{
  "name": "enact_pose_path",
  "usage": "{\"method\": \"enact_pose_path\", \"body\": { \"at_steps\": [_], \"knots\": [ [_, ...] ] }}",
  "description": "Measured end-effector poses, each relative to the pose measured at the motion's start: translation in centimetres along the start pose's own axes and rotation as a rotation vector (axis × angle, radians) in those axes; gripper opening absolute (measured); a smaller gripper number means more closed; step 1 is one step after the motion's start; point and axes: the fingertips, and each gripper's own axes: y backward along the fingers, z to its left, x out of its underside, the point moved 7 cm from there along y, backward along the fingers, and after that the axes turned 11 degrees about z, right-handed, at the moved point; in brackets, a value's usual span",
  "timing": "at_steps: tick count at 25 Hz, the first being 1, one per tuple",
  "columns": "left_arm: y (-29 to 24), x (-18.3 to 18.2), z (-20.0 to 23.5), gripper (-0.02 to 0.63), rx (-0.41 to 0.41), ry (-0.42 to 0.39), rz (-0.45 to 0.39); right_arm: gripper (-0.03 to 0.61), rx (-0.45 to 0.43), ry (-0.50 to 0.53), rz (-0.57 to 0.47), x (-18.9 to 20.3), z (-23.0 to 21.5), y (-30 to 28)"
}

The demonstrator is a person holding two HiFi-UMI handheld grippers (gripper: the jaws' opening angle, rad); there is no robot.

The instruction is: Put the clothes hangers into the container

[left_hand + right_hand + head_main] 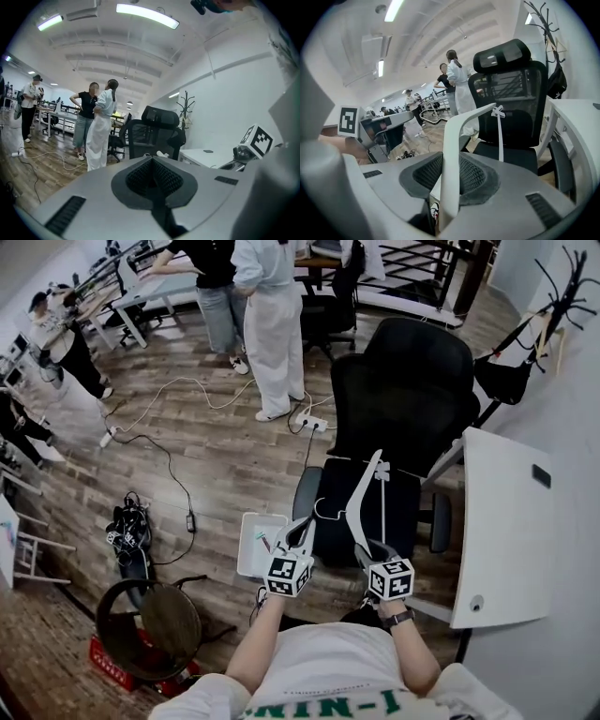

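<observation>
Clamping the white hanger [452, 140] by one arm, right gripper [447, 187] narrowly parted, left gripper [152, 180] closed, empty

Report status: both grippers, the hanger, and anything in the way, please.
Left gripper shut, empty. Right gripper shut on white hanger, above the chair seat. Container beside chair; path looks free.

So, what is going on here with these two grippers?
A person holds a gripper in each hand. The right gripper is shut on a white clothes hanger and holds it up in front of a black office chair. The left gripper is shut and holds nothing. A white container sits on the wooden floor beside the chair; the hanger is not in it yet.
</observation>
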Motion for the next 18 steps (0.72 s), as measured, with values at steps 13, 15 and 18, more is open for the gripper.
{"method": "enact_pose_path", "body": {
  "at_steps": [13, 15, 18],
  "knots": [
    [7.2, 2.9, 8.4, 0.012, -0.233, 0.120, -0.057, 0.123, -0.194, 0.194, 0.087, -3.7, 9.1, -8.3],
    [7.8, 3.8, 10.1, 0.012, -0.265, 0.142, -0.054, 0.123, -0.220, 0.217, 0.110, -4.1, 10.4, -10.4],
    [9.5, 5.4, 12.0, 0.012, -0.330, 0.199, -0.038, 0.123, -0.274, 0.261, 0.178, -3.9, 12.5, -13.1]
  ]
}}
